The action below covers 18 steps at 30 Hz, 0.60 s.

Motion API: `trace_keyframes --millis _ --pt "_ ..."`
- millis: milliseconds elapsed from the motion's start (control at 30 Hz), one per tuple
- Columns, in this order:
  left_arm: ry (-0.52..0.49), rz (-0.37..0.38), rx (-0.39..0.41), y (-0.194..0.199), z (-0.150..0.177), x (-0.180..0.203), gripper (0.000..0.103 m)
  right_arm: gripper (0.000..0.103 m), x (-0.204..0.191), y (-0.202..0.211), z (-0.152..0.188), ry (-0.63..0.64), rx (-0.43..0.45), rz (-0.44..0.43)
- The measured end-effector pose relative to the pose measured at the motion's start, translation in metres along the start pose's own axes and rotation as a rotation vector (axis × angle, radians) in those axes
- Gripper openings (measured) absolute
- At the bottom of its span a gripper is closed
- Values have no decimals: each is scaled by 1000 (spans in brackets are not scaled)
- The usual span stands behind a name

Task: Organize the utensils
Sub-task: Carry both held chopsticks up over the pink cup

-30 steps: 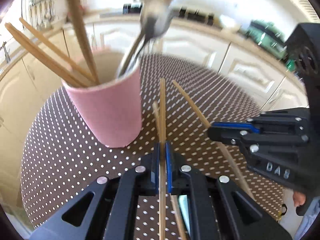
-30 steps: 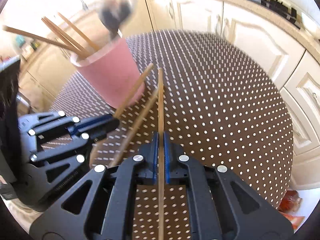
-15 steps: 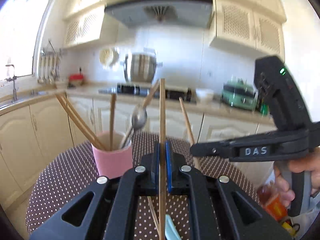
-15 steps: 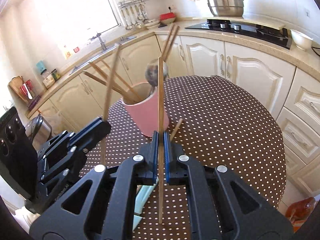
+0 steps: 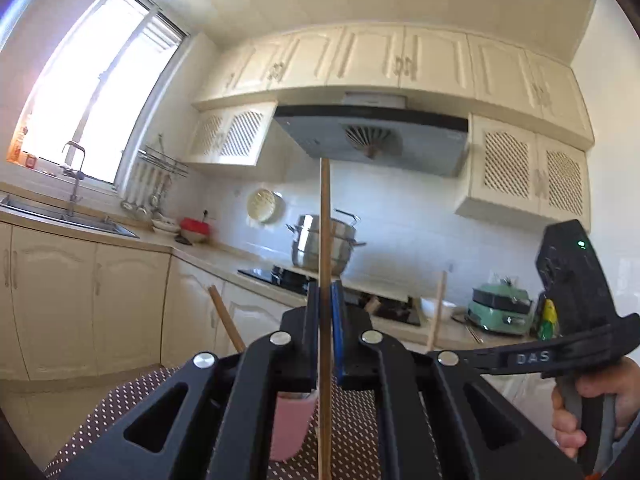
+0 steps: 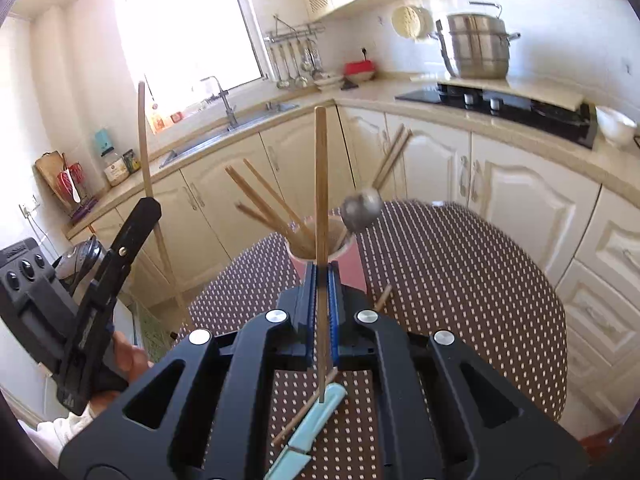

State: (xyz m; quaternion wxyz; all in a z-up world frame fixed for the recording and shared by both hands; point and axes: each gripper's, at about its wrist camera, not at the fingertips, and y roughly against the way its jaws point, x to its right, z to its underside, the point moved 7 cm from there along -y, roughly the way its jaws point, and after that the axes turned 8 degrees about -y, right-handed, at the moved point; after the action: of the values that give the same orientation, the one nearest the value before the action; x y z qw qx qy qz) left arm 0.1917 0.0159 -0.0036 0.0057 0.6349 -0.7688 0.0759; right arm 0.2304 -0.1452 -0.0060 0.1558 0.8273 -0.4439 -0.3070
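My left gripper is shut on a wooden chopstick that stands upright, high above the table. My right gripper is shut on another wooden chopstick, also upright. A pink cup on the dotted table holds several chopsticks and a metal spoon; it also shows low in the left wrist view. The left gripper with its chopstick appears at the left of the right wrist view. The right gripper appears at the right of the left wrist view.
A loose chopstick and a light blue knife lie on the brown dotted round table under the right gripper. Cream cabinets, a sink, a hob and a steel pot ring the table.
Both grippers have risen and tilted up from near the table, each carrying its chopstick upright. The cup now sits lower and farther in both views.
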Motion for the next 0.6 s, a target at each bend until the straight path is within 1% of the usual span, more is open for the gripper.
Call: trace_keyframes --millis 67,167,300,433,600 --pt "17 -26 15 -5 -5 -11 6 6 -5 0 -9 10 20 -7" --pt "31 -39 23 -18 -9 -23 6 6 -10 -3 -25 22 50 -15" --pt "44 -40 28 -40 -14 -29 6 6 -18 -5 -45 36 90 -18" --pt "41 -46 52 -64 -21 -30 6 6 -24 -9 -67 63 132 -10" --pt "41 -70 58 -89 -18 -39 6 6 -28 -13 -89 82 161 -5"
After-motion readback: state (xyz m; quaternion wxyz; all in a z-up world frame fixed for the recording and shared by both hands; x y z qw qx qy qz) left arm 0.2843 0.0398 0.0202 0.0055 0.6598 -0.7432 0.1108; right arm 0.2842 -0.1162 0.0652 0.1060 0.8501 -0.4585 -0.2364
